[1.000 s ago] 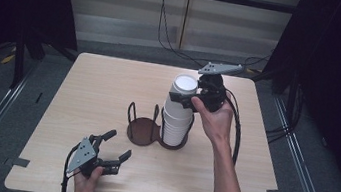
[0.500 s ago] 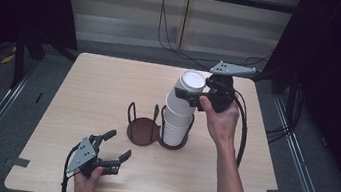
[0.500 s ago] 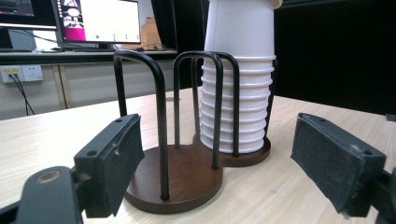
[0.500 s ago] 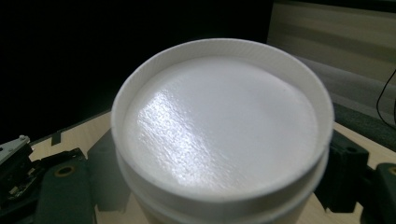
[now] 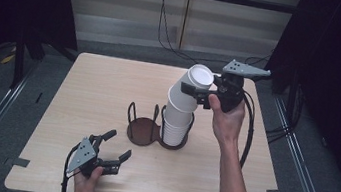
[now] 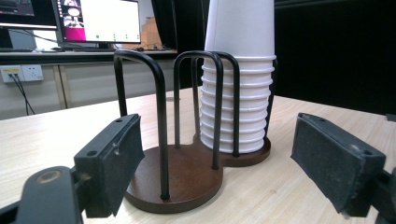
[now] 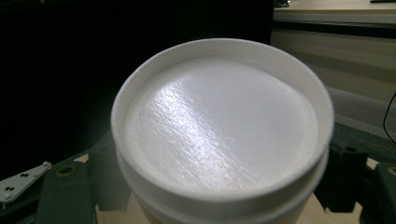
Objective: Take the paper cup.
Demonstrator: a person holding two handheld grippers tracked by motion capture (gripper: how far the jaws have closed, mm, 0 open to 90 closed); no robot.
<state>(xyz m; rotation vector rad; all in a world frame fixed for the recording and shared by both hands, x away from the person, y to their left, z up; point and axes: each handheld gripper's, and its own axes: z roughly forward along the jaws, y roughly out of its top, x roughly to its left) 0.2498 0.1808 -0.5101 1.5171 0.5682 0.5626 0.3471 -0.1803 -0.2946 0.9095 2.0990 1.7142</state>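
A stack of upside-down white paper cups (image 5: 176, 124) stands in the right ring of a dark brown two-ring wire holder (image 5: 140, 132). My right gripper (image 5: 199, 94) is shut on the topmost cup (image 5: 199, 76), which is tilted to the right and lifted partly off the stack. In the right gripper view that cup's base (image 7: 219, 135) sits between the jaws of the right gripper (image 7: 210, 186). My left gripper (image 5: 118, 144) rests on the table at the front left, open, nothing between its pads. In the left gripper view it (image 6: 224, 156) faces the holder (image 6: 182, 172) and the stack (image 6: 236, 121).
The holder's left ring (image 5: 140, 122) holds nothing. The wooden table (image 5: 100, 81) has bare surface around the holder. A cable (image 5: 248, 132) trails from the right gripper along the forearm. Dark floor and rails surround the table.
The right gripper has moved right and slightly up with the top cup, tipping it and drawing it off the stack. The left gripper has stayed put.
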